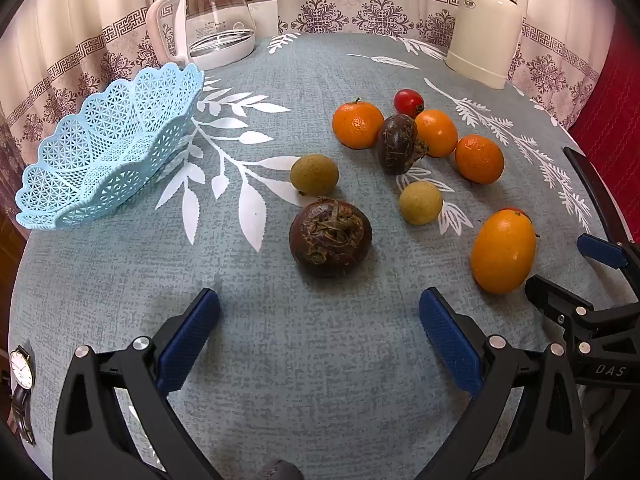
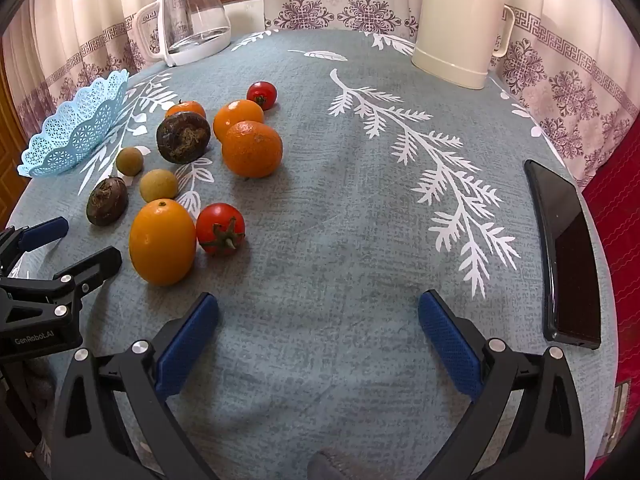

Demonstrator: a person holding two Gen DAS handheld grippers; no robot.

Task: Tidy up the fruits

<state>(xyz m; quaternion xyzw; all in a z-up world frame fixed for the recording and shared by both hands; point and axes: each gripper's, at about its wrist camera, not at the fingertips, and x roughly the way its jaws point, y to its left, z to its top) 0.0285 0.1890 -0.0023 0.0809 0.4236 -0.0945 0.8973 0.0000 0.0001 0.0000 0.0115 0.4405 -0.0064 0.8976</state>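
Several fruits lie loose on the blue-grey tablecloth. Straight ahead of my left gripper [image 1: 319, 312] sits a dark brown water chestnut [image 1: 330, 237]; the gripper is open and empty, a short way in front of it. Farther off lie two tan longans [image 1: 314, 174], a second chestnut [image 1: 398, 143], mandarins [image 1: 357, 125] and a cherry tomato [image 1: 408, 102]. An oval orange kumquat [image 1: 503, 256] lies right. The light blue lattice basket [image 1: 108, 148] stands empty at left. My right gripper [image 2: 318, 312] is open over bare cloth, with the kumquat [image 2: 162, 241] and a tomato [image 2: 221, 229] to its left.
A glass kettle with white handle [image 1: 208, 20] and a cream thermos jug [image 1: 486, 24] stand at the table's far edge. A black phone [image 2: 566, 256] lies at the right edge. A wristwatch [image 1: 22, 388] lies at the near left edge. Patterned curtains hang behind.
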